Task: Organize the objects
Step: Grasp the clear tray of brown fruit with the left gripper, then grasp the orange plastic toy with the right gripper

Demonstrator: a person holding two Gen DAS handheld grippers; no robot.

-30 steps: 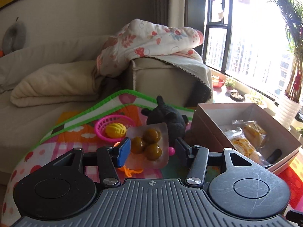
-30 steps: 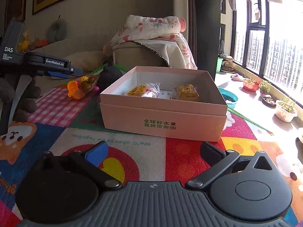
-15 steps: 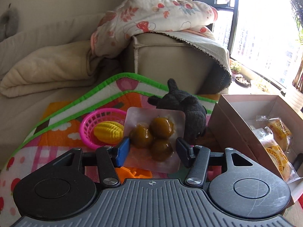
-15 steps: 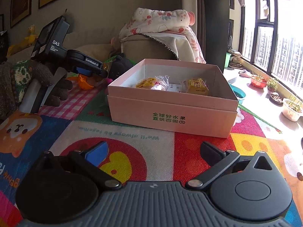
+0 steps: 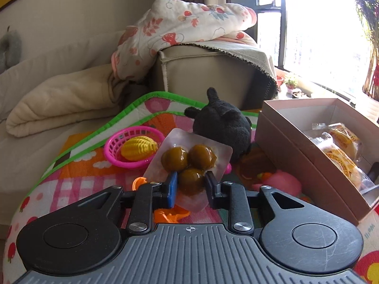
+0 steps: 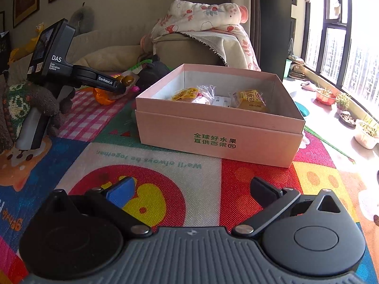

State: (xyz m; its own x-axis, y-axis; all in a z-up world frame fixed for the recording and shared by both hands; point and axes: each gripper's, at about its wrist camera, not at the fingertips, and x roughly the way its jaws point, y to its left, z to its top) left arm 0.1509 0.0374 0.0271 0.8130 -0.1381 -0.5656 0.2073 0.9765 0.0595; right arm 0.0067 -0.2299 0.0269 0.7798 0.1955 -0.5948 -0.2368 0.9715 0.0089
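My left gripper [image 5: 190, 185] is shut on a clear packet of three brown balls [image 5: 189, 158] and holds it tilted above the play mat. The same gripper [image 6: 118, 85] with the packet [image 6: 125, 79] shows in the right wrist view, left of the pink cardboard box [image 6: 220, 127]. The box [image 5: 308, 151] is open and holds wrapped yellow pastries [image 6: 248, 98] [image 5: 341, 156]. My right gripper [image 6: 191, 189] is open and empty, low over the mat in front of the box.
A black plush toy [image 5: 222, 127] sits behind the packet. A pink basket [image 5: 132, 146] holds a yellow toy corn [image 5: 138, 148]. An orange toy [image 5: 170, 214] and a pink toy [image 5: 281, 182] lie on the mat. A sofa [image 5: 201, 75] with blankets stands behind.
My left gripper has closed in on the packet and now grips it at its lower ball; the packet is tilted. The right gripper has stayed open and hardly moved.
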